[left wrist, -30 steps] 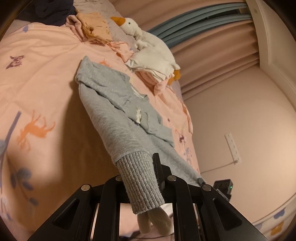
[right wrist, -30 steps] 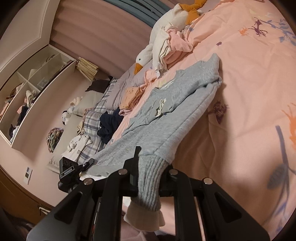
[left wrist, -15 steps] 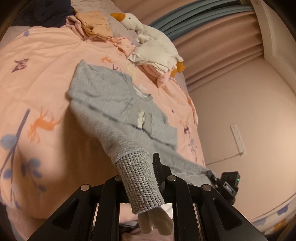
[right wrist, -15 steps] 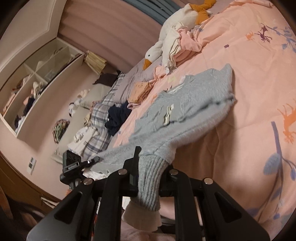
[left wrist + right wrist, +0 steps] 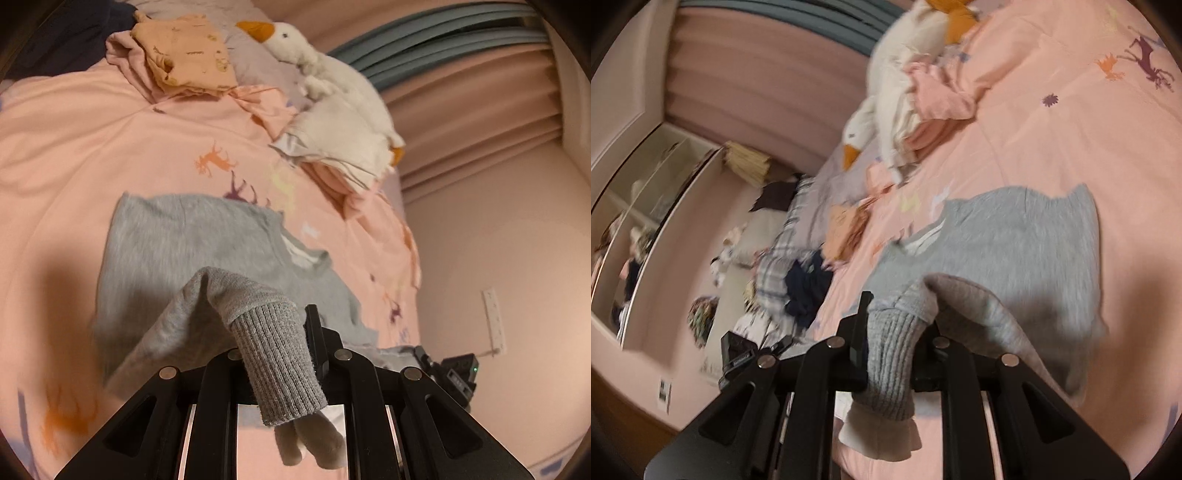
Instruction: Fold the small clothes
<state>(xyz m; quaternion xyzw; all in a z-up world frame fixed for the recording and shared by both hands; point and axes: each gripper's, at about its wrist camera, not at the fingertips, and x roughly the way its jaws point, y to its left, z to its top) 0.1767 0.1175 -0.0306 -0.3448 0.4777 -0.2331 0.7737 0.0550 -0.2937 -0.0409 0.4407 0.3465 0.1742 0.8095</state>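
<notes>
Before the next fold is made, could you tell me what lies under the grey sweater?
The grey sweater lies on the pink bedspread, whose animal print shows all around it. Whatever is directly beneath its body is covered and cannot be seen. Both cuffs are lifted off the bed.

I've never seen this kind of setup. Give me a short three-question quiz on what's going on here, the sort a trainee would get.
1. True or false: the left gripper is clamped on a ribbed cuff of the grey sweater.
2. What does the right gripper hold? A) a sock B) the sweater's other cuff C) nothing
3. Which stuffed animal lies at the far side of the pink bedspread?

Key: 1 true; 2 B; 3 a white goose with an orange beak.
</notes>
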